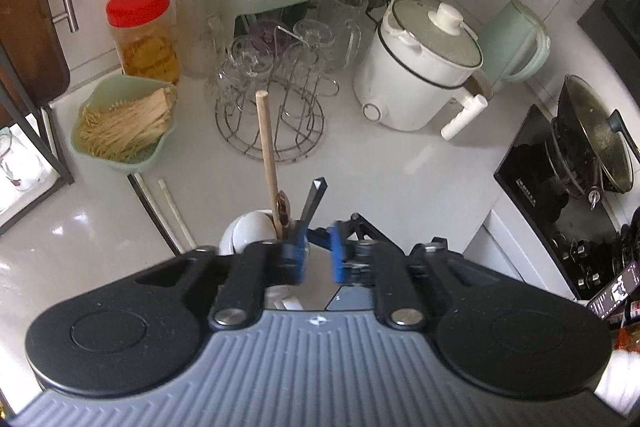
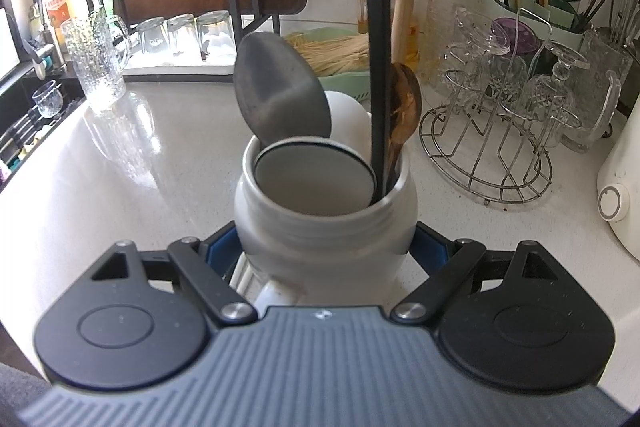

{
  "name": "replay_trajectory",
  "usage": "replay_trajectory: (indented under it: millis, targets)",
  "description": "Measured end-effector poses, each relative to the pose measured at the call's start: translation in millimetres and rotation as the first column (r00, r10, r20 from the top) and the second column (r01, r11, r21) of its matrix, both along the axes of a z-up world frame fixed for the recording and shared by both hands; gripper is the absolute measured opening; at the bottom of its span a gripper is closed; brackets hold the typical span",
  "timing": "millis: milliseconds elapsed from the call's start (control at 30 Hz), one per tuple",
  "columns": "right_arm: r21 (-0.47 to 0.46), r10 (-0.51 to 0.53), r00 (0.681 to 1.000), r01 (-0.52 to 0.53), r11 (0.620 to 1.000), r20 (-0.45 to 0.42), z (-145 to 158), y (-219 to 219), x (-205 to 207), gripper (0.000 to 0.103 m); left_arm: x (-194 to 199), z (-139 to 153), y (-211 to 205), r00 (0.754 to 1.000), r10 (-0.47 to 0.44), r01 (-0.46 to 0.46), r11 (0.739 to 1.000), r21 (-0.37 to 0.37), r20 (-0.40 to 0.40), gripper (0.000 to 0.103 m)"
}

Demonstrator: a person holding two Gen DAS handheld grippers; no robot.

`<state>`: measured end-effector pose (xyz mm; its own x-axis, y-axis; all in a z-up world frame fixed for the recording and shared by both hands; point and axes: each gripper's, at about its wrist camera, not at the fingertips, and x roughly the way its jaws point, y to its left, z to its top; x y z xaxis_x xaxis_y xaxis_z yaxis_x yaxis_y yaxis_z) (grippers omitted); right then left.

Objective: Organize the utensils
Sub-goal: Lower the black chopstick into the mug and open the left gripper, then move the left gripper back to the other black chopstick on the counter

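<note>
The white ceramic jar [image 2: 326, 223] stands on the pale counter [image 2: 160, 167], clamped at its sides by the right gripper [image 2: 326, 251]. Inside lean a black-handled utensil [image 2: 378, 75], a wooden spoon [image 2: 404, 107], a grey spatula head [image 2: 280, 91] and a round lid-like disc [image 2: 314, 179]. Right of the jar crowds a wire glass rack [image 2: 492, 155]; behind it sits a green basket [image 1: 120, 123]. Only the left wrist view shows the left gripper [image 1: 316, 259] above the jar, jaws parted with nothing between them, and the white cooker [image 1: 420, 67]
</note>
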<state>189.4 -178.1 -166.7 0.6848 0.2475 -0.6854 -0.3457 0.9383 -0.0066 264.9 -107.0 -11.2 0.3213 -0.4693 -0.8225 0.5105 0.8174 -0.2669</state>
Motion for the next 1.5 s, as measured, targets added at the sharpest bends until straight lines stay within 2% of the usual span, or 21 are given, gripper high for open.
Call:
replay_trajectory:
  millis: [33, 233, 400, 633, 733, 1133, 1267, 1500]
  targets:
    - [0.000, -0.001, 1.000, 0.001, 1.000, 0.001, 0, 0, 0, 0.091, -1, 3, 2, 1.000, 0.009, -0.009, 1.000, -0.004, 0.017, 0.041]
    - [0.002, -0.008, 1.000, 0.008, 1.000, 0.000, 0, 0, 0, 0.091, -11, 25, 18, 0.991, 0.063, -0.058, 0.998, -0.039, 0.120, 0.047]
    - [-0.001, -0.016, 1.000, 0.016, 1.000, -0.001, 0, 2, 0, 0.091, -18, 42, 42, 0.966, 0.145, -0.134, 0.989, -0.068, 0.215, 0.047]
    - [-0.004, -0.029, 1.000, 0.029, 1.000, 0.001, 0, 4, 0, 0.091, -14, 36, 81, 0.933, 0.263, -0.251, 0.965, -0.081, 0.244, 0.048]
    - [-0.007, -0.030, 1.000, 0.030, 1.000, 0.004, 0, 4, -1, 0.091, -15, 25, 93, 0.923, 0.298, -0.289, 0.955, -0.073, 0.243, 0.048]
    - [-0.007, -0.021, 1.000, 0.021, 1.000, 0.007, 0, 3, -1, 0.091, -21, -36, 115, 0.906, 0.399, -0.395, 0.917, -0.061, 0.141, 0.048]
    - [-0.001, -0.019, 1.000, 0.019, 1.000, 0.009, 0, 2, -1, 0.091, -14, -69, 118, 0.903, 0.417, -0.417, 0.909, -0.022, 0.107, 0.048]
    - [-0.002, -0.020, 1.000, 0.020, 1.000, 0.013, 0, 0, -1, 0.091, 8, -132, 117, 0.906, 0.423, -0.422, 0.906, -0.012, 0.019, 0.047]
